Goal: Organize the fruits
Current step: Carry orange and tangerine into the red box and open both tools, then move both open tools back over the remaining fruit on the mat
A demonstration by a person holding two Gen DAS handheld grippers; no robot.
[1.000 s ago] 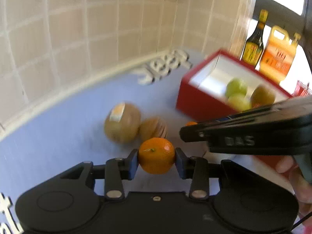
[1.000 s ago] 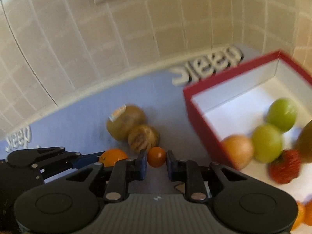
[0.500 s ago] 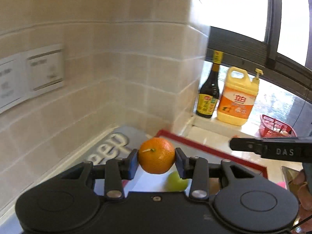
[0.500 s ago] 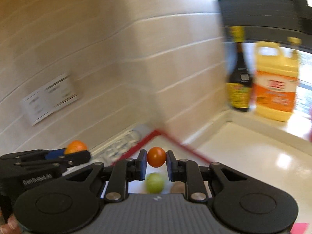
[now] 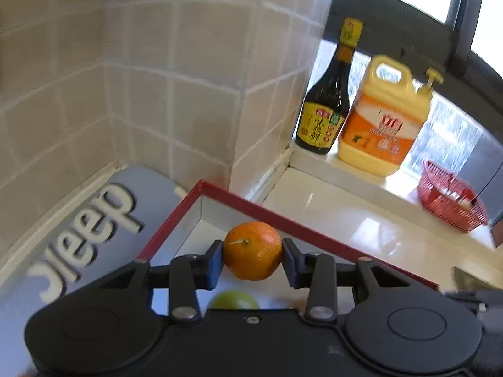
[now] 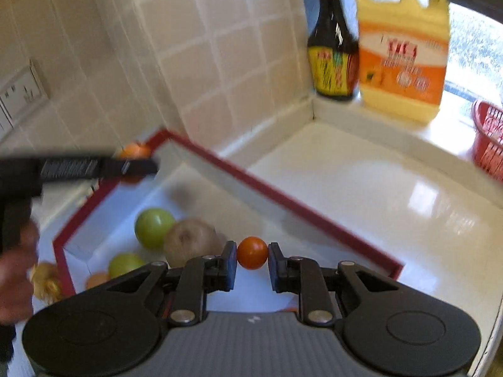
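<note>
My left gripper (image 5: 252, 260) is shut on an orange (image 5: 252, 250) and holds it above the red box (image 5: 276, 216) with a white inside. A green fruit (image 5: 234, 299) lies in the box below it. My right gripper (image 6: 252, 262) is shut on a small red-orange tomato (image 6: 252, 252) above the same red box (image 6: 283, 201). In the right wrist view the box holds two green fruits (image 6: 154, 227), a brown kiwi (image 6: 190, 245) and an orange-coloured fruit (image 6: 97, 279). The left gripper with its orange (image 6: 133, 150) shows at the box's far left corner.
A dark sauce bottle (image 5: 328, 100) and a yellow detergent jug (image 5: 383, 119) stand on the window ledge. A red basket (image 5: 449, 201) sits at the right. A blue mat (image 5: 94, 220) lies left of the box by the tiled wall. A brownish fruit (image 6: 47, 282) lies outside the box.
Both grippers have lifted their fruits off the mat and swung right over the red box. In the last half second both views have tilted down toward the box's inside.
</note>
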